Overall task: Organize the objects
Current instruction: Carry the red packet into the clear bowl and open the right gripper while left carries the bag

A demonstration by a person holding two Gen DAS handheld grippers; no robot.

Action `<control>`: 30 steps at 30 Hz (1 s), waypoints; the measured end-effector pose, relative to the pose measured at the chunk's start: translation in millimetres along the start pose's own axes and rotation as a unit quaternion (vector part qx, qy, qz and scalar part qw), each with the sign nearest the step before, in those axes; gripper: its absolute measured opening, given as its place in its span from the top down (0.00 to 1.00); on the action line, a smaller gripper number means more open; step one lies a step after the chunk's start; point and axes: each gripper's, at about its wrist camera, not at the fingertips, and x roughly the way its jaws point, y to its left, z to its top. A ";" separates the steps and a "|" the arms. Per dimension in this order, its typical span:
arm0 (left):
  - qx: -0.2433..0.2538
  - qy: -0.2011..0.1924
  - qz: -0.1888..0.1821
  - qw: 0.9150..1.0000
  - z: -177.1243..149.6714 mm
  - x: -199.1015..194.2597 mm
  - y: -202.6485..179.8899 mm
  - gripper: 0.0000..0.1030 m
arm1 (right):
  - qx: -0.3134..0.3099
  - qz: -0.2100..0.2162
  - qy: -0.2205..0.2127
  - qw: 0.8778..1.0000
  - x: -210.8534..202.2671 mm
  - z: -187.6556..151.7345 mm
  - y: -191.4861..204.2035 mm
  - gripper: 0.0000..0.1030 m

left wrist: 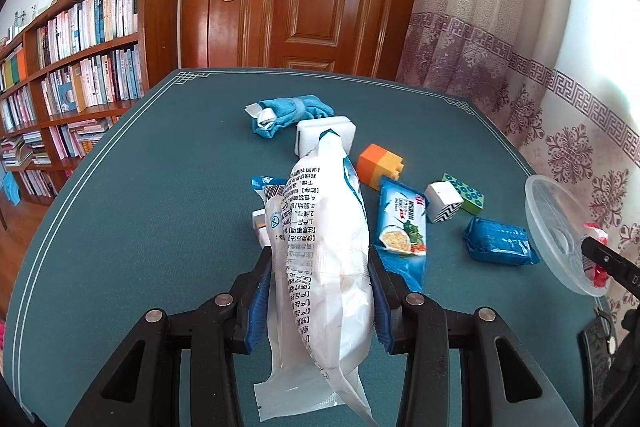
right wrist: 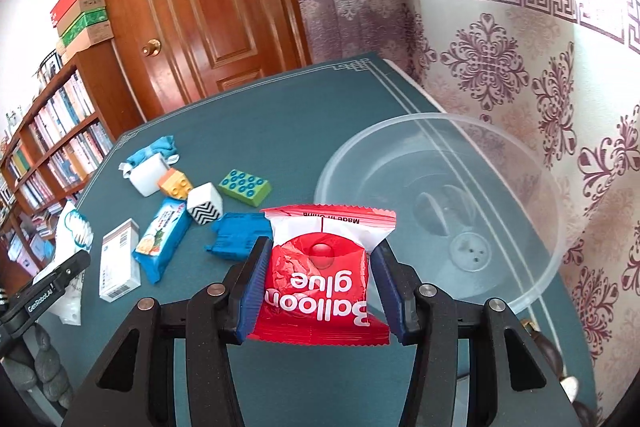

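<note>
1. Left gripper (left wrist: 320, 291) is clamping a long white packet (left wrist: 324, 267) w/ printed text, held above the green table (left wrist: 140, 207); packet is sticking out fwd & back past the pads.
2. Blue cloth roll (left wrist: 290, 113) is lying at the far side, w/ a white block (left wrist: 326, 135) just beside it.
3. Orange brick (left wrist: 380, 165), blue snack pack (left wrist: 402, 227), black/white cube (left wrist: 442, 203) & green brick (left wrist: 466, 193) are sitting close together right of the packet.
4. Blue wrapped pack (left wrist: 500, 241) is lying near the clear bowl (left wrist: 548, 227) at the right edge.
5. Right gripper (left wrist: 608, 263) is showing partly by the bowl, w/ sth red at it; grip unclear.
</note>
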 end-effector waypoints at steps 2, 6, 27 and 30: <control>0.009 0.002 -0.007 1.000 1.9 0.6 -10.1 0.56 | 0.002 -0.013 -0.002 1.000 -0.5 3.4 -12.6 0.50; 0.031 0.001 -0.018 0.999 4.8 0.4 -31.4 0.56 | 0.000 -0.036 -0.003 0.999 0.1 7.6 -33.7 0.50; 0.115 0.024 -0.118 0.986 22.9 11.0 -149.5 0.56 | 0.046 -0.072 -0.005 0.996 6.1 6.2 -104.8 0.37; 0.124 0.023 -0.133 0.983 28.0 15.1 -165.9 0.56 | 0.044 -0.069 -0.012 0.997 2.2 6.2 -103.8 0.37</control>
